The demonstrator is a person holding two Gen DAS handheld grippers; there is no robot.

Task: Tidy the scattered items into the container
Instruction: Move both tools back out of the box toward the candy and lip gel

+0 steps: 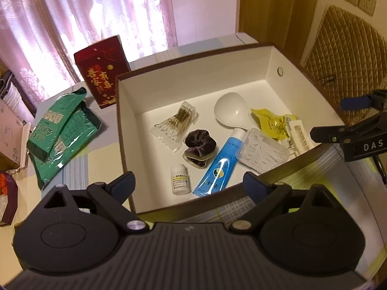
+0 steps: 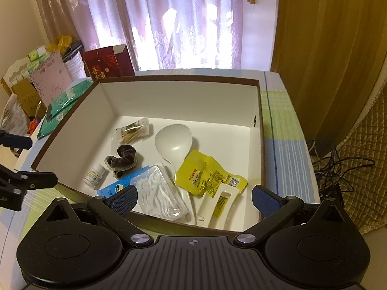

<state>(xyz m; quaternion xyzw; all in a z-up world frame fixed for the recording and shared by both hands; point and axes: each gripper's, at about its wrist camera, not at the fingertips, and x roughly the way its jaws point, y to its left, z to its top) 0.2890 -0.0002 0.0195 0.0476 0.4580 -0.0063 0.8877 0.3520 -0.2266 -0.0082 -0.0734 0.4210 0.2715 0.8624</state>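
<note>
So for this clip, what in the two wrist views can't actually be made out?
- Pill bottle label: print too small, both views.
- Blue tube: right wrist view, lower end hidden behind the right gripper.
- Green packets: right wrist view, mostly behind the box wall.
- White spoon handle: covered by the floss-pick pack and yellow sachet.
- Table in front of the box: blocked by gripper bodies, both views.

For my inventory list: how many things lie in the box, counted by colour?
White: 4 — spoon, floss picks, clip, bottle
Yellow: 1 — packet
Blue: 1 — tube
Purple: 1 — scrunchie
Clear: 1 — swab bag
Total: 8
</note>
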